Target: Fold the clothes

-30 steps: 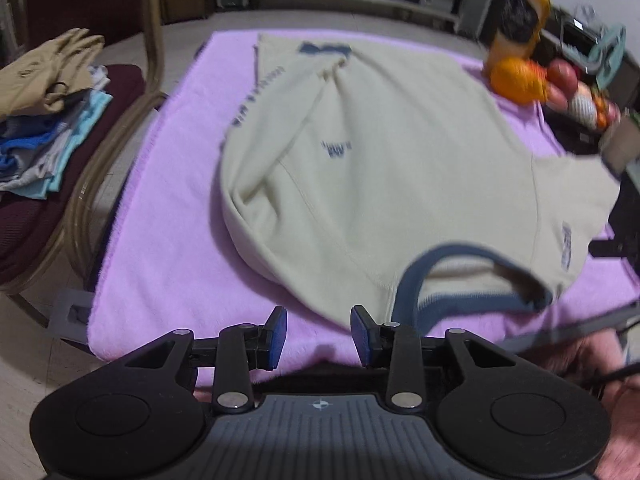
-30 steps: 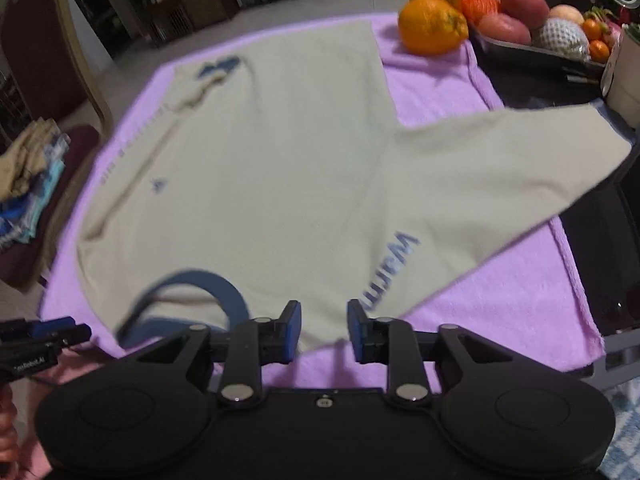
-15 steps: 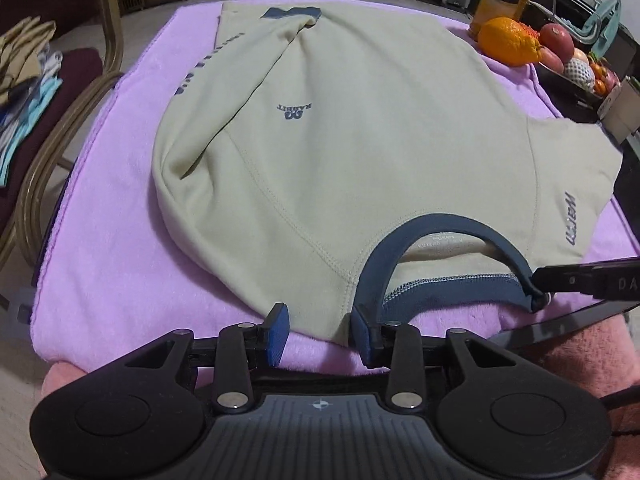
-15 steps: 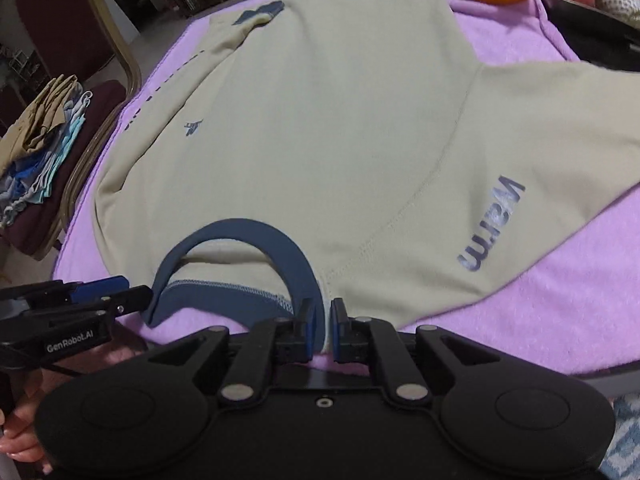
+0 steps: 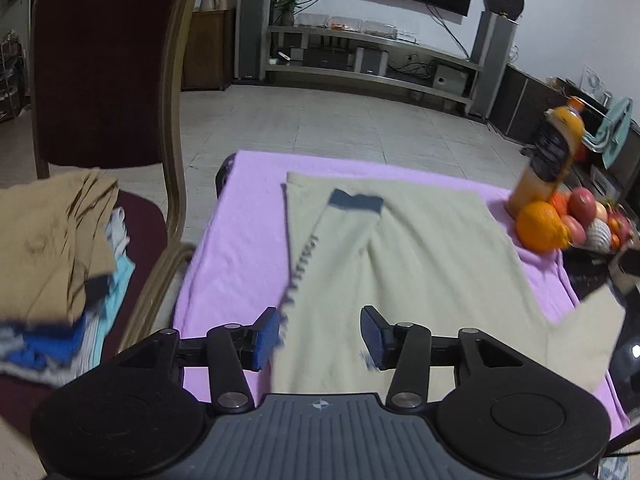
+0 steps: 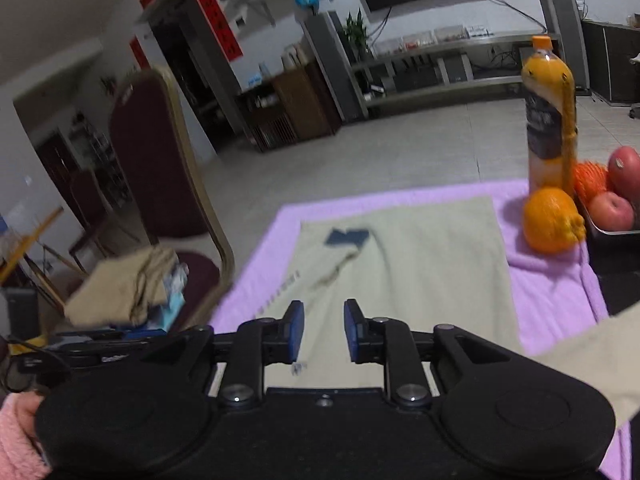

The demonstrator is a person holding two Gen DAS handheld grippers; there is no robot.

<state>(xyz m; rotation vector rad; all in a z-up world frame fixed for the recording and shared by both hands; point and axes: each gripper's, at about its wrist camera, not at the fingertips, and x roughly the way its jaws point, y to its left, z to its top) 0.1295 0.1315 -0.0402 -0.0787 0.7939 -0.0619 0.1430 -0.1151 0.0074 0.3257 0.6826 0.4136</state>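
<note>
A beige sweatshirt [image 5: 420,264] lies flat on a purple blanket [image 5: 240,240]. One sleeve is folded across its body, and the navy cuff [image 5: 356,202] points to the far edge. The other sleeve [image 5: 588,336] spreads off to the right. My left gripper [image 5: 320,336] is open above the near-left part of the shirt, holding nothing. In the right wrist view the same sweatshirt [image 6: 424,264] and cuff [image 6: 347,237] show. My right gripper [image 6: 324,332] is open over the near part of the shirt with nothing between its pads. The collar is out of sight.
A dark red chair [image 5: 100,80] at the left holds a stack of folded clothes [image 5: 48,256]. At the blanket's far right stand an orange [image 6: 552,220], a juice bottle [image 6: 550,120] and a tray of fruit [image 6: 612,204]. A pink sleeve [image 6: 16,440] shows at the lower left.
Both grippers have lifted and tilted up, so the collar has dropped out of view. The right jaws went from nearly shut at the collar to open. The left jaws spread wider.
</note>
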